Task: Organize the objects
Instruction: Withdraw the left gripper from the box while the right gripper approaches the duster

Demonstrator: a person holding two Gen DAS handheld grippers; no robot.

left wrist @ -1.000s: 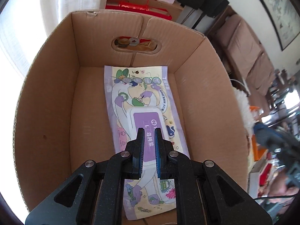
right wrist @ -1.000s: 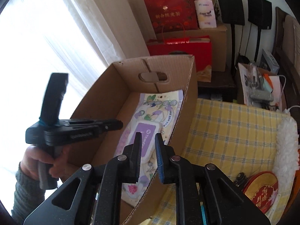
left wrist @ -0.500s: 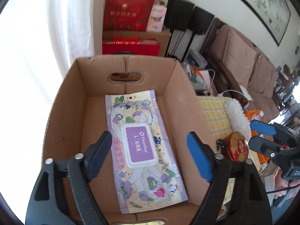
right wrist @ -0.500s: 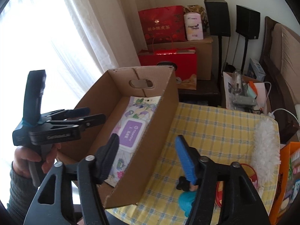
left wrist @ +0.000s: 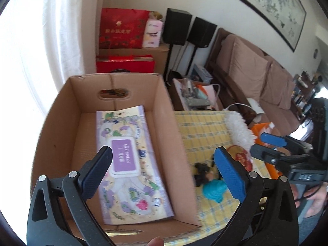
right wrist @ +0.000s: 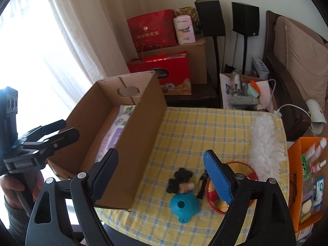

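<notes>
Both of my hand-held grippers are spread wide with nothing between their fingers: my left hand-held gripper (left wrist: 162, 171) hangs over the near end of the cardboard box (left wrist: 164, 127), and my right hand-held gripper (right wrist: 162, 176) hangs over the near edge of the surface (right wrist: 205, 127), which wears a yellow checked cloth. That box stands on the left part of the surface, and the wipes pack (left wrist: 127, 160) lies flat on its floor, purple lid up, running lengthwise from the handle-hole end toward me. Outside the box, near the front edge, I see a teal funnel (right wrist: 184, 206), a small black toy (right wrist: 179, 179) just behind it, and a red round tin (right wrist: 235, 186) to their right. A white fluffy duster (right wrist: 265, 141) lies along the right edge, and an orange box (right wrist: 307, 180) of small items sits just beyond that edge.
</notes>
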